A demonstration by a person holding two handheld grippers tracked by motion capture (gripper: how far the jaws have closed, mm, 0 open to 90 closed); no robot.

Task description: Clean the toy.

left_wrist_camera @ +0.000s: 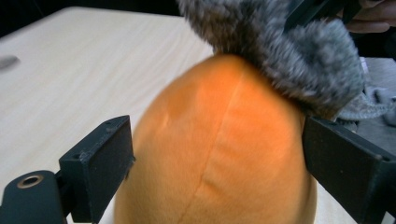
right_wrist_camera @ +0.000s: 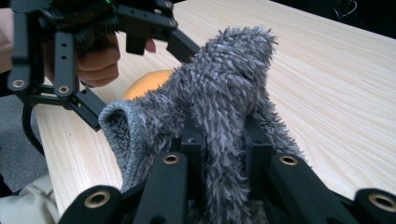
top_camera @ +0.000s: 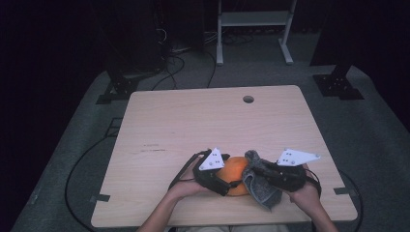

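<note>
Step in hand looked like wiping: orange plush ball sat on worktop near front edge. Left tool spread around it, not gripping. Right tool pinched grey fuzzy cloth draped on top. Next: reclamp ball, then rub.

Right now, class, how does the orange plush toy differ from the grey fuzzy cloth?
The orange plush toy is smooth, rounded and stuffed; the grey fuzzy cloth is shaggy, limp and draped. The toy sits between the left tool's spread jaws; the cloth is clamped in the right tool. Both are soft fabric, touching each other.
</note>
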